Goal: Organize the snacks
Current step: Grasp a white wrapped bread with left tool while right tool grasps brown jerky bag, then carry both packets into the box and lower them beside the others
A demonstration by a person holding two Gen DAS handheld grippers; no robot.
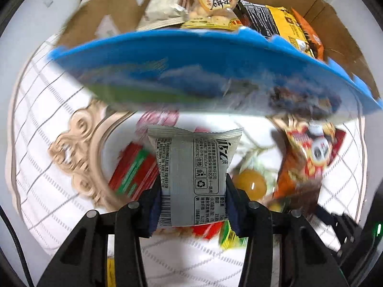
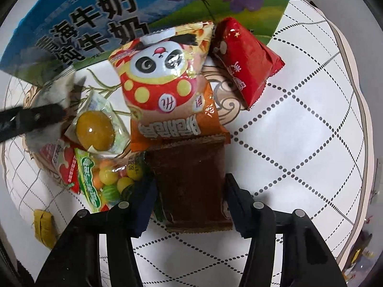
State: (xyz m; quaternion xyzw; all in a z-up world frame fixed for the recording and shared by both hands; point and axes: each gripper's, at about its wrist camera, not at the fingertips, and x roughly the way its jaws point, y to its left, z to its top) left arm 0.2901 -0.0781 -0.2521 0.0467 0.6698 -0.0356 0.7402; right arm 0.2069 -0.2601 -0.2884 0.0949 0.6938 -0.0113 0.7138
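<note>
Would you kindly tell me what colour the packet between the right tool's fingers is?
Dark brown packet, with lighter crimped ends; clearest in the right wrist view.

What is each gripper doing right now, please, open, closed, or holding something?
Left gripper: closed on the grey snack packet.
Right gripper: open, fingers either side of the brown snack packet.

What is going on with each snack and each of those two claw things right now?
Left gripper: shut on the grey packet.
Grey packet: held off the table, sealed.
Right gripper: open, jaws either side of the brown packet.
Brown packet: lying flat, not yet squeezed.
Panda bag: lying partly over the brown packet.
Red packet: lying by the box.
Cardboard box: open, snacks inside.
</note>
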